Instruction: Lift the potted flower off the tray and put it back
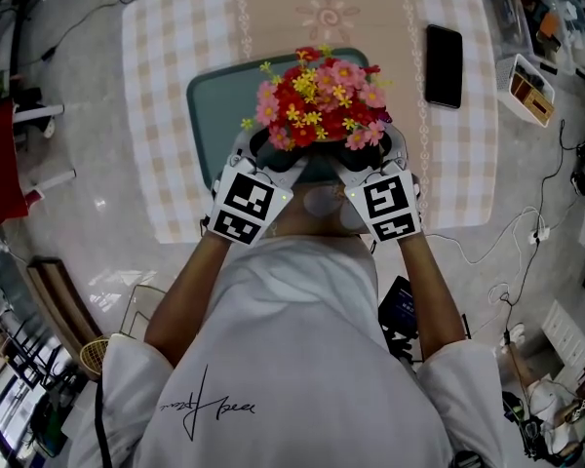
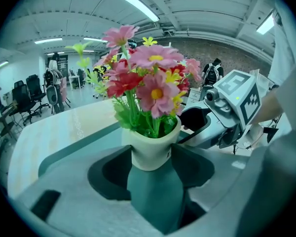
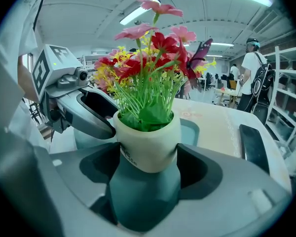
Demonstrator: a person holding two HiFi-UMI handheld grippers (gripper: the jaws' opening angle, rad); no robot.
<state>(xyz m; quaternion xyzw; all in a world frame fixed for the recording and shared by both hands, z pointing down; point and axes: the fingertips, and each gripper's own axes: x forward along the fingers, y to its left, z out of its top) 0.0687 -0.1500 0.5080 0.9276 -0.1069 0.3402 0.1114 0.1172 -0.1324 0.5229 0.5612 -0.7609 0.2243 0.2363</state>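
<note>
The potted flower is a bunch of red, pink and yellow blooms in a white pot with a teal lower half. It is over the near part of the teal tray. My left gripper holds the pot from the left and my right gripper from the right. In the left gripper view both jaws press the pot's sides. The right gripper view shows the same grip on the pot. The flowers hide the pot's base, so whether it rests on the tray is unclear.
The tray lies on a table with a checked cloth. A black phone lies to the tray's right. A small box stands beyond the table's right edge. People and office chairs are in the room behind.
</note>
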